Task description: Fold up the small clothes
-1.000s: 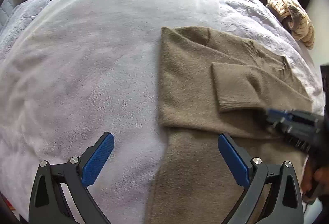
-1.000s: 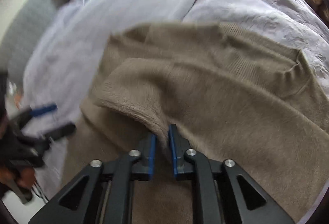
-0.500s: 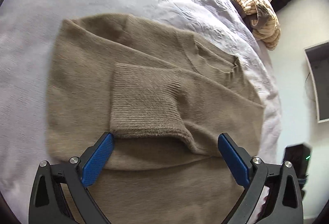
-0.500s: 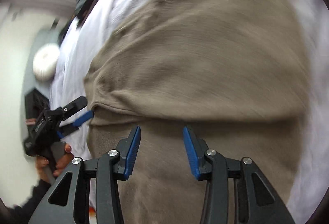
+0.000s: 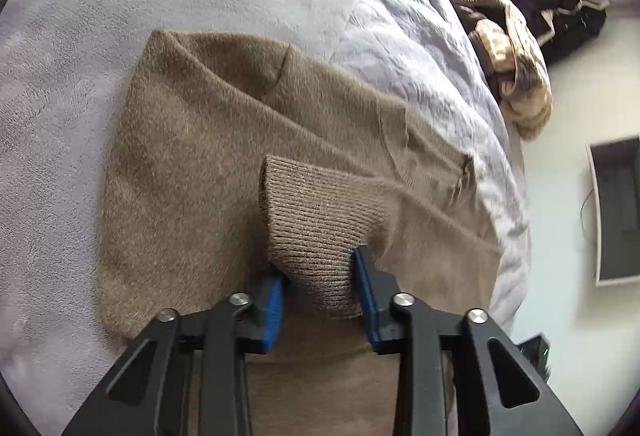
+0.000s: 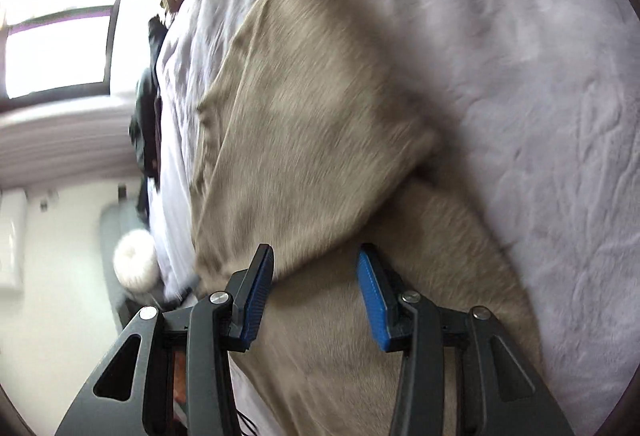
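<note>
We see the olive-brown knitted sweater (image 5: 192, 171) lying partly folded on the pale lilac fleece blanket (image 5: 60, 83) that covers the bed, one sleeve drawn across its body. Our left gripper (image 5: 320, 286) has just been closing, and its blue pads now press on both sides of the ribbed sleeve cuff (image 5: 316, 224), which bunches up between them and stands a little off the fabric beneath. In the right wrist view, which is blurred, the same sweater (image 6: 304, 123) fills the middle of the frame with a folded edge running diagonally. Our right gripper (image 6: 316, 296) stands partly open above the knit; its jaws have been opening within the last second, and nothing is caught between the blue pads. A striped tan garment (image 5: 516, 75) is heaped at the far edge of the bed, near dark clothes by the wall. A round white cushion (image 6: 134, 260) sits beyond the bed's edge in the right view.
</note>
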`<state>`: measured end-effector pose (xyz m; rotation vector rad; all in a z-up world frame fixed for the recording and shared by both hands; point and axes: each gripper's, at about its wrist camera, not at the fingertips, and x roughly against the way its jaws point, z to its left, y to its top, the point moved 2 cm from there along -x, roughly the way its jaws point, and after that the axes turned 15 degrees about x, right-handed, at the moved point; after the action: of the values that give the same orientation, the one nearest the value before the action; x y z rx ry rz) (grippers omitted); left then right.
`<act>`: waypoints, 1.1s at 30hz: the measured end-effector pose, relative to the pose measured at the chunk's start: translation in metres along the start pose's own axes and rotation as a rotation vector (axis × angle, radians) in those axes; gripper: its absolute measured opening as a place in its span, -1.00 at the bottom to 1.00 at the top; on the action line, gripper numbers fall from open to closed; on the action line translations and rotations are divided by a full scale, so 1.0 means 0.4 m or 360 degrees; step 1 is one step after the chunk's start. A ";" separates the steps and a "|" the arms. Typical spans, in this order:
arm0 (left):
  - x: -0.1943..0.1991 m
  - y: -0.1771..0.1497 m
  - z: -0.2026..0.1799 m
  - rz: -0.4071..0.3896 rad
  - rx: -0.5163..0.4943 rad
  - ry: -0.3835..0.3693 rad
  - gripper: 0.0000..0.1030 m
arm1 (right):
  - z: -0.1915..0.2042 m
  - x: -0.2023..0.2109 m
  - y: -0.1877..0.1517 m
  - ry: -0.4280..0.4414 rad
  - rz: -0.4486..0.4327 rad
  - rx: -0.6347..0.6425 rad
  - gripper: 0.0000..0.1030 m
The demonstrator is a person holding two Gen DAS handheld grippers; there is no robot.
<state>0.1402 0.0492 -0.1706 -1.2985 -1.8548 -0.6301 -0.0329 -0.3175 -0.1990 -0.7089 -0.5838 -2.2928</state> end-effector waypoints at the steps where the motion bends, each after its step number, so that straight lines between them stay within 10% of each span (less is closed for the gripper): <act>1: 0.002 -0.003 -0.001 0.0002 -0.0024 -0.0008 -0.67 | -0.017 0.018 0.012 0.0013 -0.0028 -0.0034 -0.09; 4: 0.024 -0.010 -0.018 -0.0040 -0.0112 -0.0029 -0.73 | -0.040 0.036 0.034 0.0015 -0.0096 -0.0098 -0.21; 5: 0.035 -0.012 -0.027 -0.0059 -0.0149 -0.0035 -0.73 | -0.039 0.042 0.045 -0.0009 -0.0113 -0.0085 -0.91; 13: 0.039 -0.050 -0.008 -0.0016 -0.0347 0.0088 -0.73 | 0.064 0.085 0.112 -0.0227 -0.0053 0.0492 -0.88; 20: 0.016 -0.053 0.012 -0.0070 -0.0398 0.0262 -0.66 | -0.020 0.023 0.096 -0.0245 0.0094 0.0443 -0.88; 24: 0.069 -0.044 0.016 -0.0277 -0.0478 0.0527 0.55 | -0.018 0.036 0.088 -0.0263 0.0136 0.0428 -0.77; 33: 0.097 -0.023 0.045 -0.0165 -0.0452 0.0430 0.55 | 0.030 0.134 0.075 -0.0448 0.0036 0.0575 -0.59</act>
<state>0.1188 0.0809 -0.1491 -1.2275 -1.6590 -1.1005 -0.0422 -0.3556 -0.1501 -0.8545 -1.0813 -2.0016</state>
